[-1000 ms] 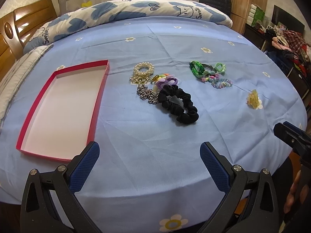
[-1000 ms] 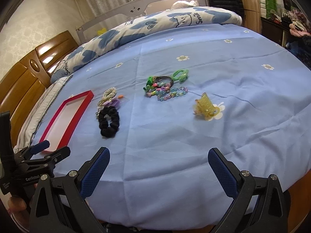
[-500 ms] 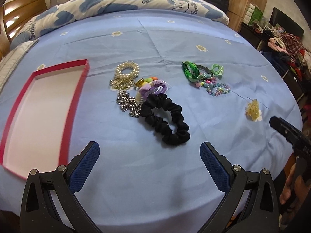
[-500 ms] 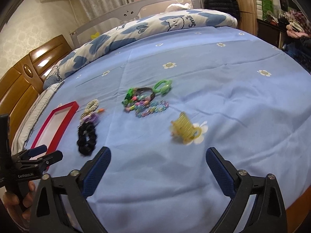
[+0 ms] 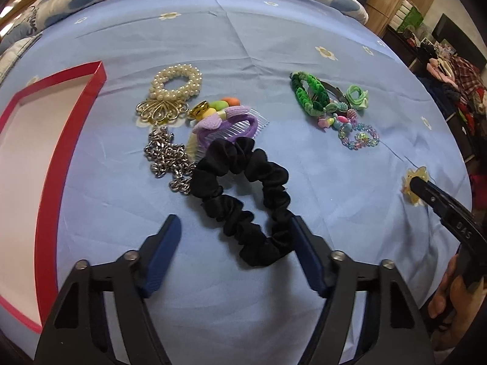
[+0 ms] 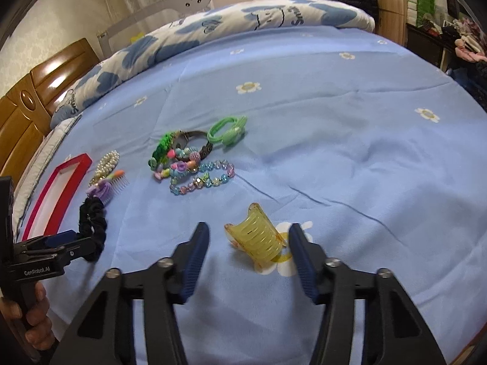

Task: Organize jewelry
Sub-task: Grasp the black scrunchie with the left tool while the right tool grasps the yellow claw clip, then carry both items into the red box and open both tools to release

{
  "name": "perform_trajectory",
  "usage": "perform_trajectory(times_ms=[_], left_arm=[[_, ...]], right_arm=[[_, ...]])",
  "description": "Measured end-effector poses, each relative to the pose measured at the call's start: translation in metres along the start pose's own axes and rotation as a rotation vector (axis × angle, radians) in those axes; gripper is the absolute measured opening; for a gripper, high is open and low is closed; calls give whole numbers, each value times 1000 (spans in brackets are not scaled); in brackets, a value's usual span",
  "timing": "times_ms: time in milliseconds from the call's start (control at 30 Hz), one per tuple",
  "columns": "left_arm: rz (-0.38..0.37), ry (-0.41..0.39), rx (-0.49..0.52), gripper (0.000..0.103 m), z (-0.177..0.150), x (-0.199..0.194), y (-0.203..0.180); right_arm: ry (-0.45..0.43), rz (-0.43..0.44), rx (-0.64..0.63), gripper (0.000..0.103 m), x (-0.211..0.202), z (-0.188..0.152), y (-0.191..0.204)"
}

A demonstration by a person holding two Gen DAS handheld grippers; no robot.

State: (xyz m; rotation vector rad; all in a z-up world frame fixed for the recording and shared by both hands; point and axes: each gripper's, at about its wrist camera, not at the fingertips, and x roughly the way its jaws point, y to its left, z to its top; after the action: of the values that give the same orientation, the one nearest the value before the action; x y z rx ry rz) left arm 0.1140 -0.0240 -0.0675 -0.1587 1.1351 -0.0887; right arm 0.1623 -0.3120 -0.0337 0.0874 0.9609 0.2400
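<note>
My left gripper is open and straddles the near end of a black scrunchie lying on the blue bedsheet. Behind it lie a silver chain, a purple comb clip, a gold brooch and a pearl bracelet. My right gripper is open around a yellow claw clip, which sits nearer the right finger. A red-rimmed tray lies at the left; it also shows in the right wrist view.
Green bands and a beaded bracelet lie in a second cluster, also in the right wrist view. A folded quilt and wooden headboard stand at the far side. The bed edge drops off at the right.
Both grippers have moved forward and down. The left one has come up around the black scrunchie and the right one around the yellow claw clip; both have narrowed somewhat.
</note>
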Motion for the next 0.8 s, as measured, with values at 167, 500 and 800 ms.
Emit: perform_trajectory(times_ms=[167,500,800], left_arm=[[-51,3,35,13,-1,-1,-7],[-102,-54,52,7,-9,-29,2],[-135,-117,-8,6,-22,-72,37]], right_arm=[[19,5,22,34,7,-4,-5],[-9,62,34,26,-11,-8,8],[-13,210,0,26,-25,-11,62]])
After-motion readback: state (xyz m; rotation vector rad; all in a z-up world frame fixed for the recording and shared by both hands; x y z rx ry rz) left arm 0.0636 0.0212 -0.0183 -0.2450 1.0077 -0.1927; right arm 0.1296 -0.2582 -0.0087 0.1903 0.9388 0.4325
